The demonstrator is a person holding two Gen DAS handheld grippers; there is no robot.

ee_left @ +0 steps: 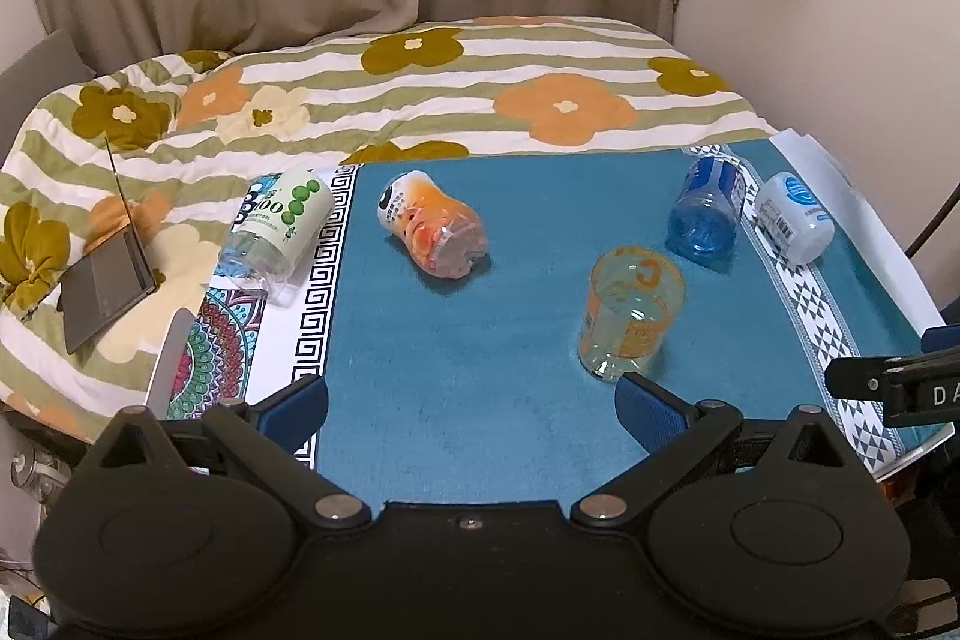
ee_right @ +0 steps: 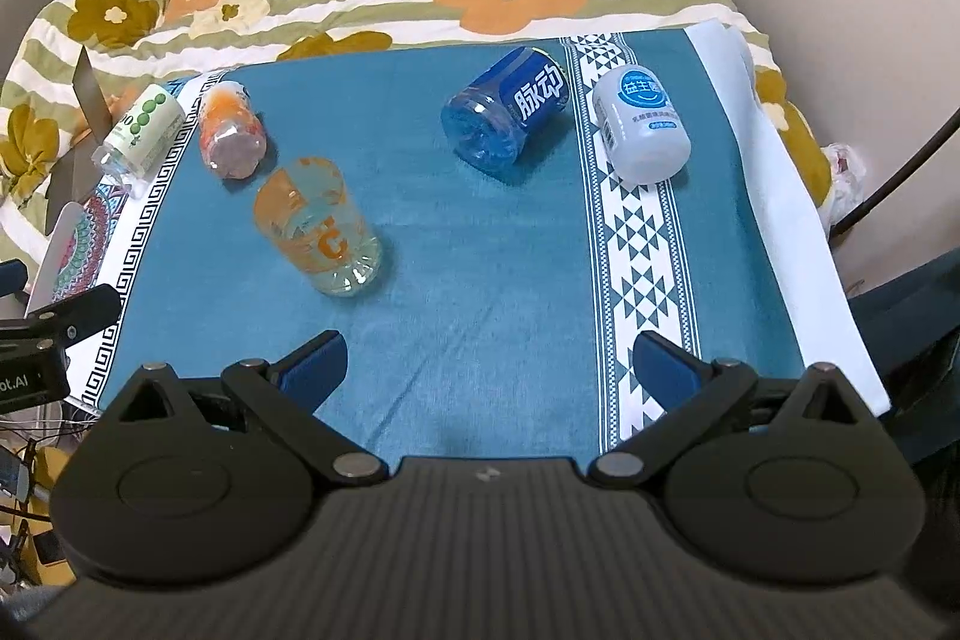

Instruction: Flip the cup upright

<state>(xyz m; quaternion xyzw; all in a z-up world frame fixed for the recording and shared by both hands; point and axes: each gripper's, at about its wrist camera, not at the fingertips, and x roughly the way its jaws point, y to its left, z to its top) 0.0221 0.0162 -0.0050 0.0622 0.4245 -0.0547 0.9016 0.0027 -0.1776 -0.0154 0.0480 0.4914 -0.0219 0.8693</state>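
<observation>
Several cut-bottle cups lie on their sides on a teal cloth (ee_left: 468, 340). A clear cup with orange print (ee_left: 630, 316) lies near the middle, also in the right wrist view (ee_right: 318, 232). An orange cup (ee_left: 435, 232) (ee_right: 231, 136), a green-dotted white cup (ee_left: 279, 232) (ee_right: 138, 136), a blue cup (ee_left: 708, 214) (ee_right: 507, 112) and a white cup (ee_left: 792, 217) (ee_right: 642, 130) lie around it. My left gripper (ee_left: 471, 403) is open and empty, its right finger close to the clear cup. My right gripper (ee_right: 489, 367) is open and empty, short of all cups.
A floral striped blanket (ee_left: 420, 88) covers the bed behind the cloth. A grey laptop-like device (ee_left: 108, 286) lies on the blanket at the left. The cloth's patterned border (ee_right: 642, 250) runs down the right side. Curtains and a wall stand behind.
</observation>
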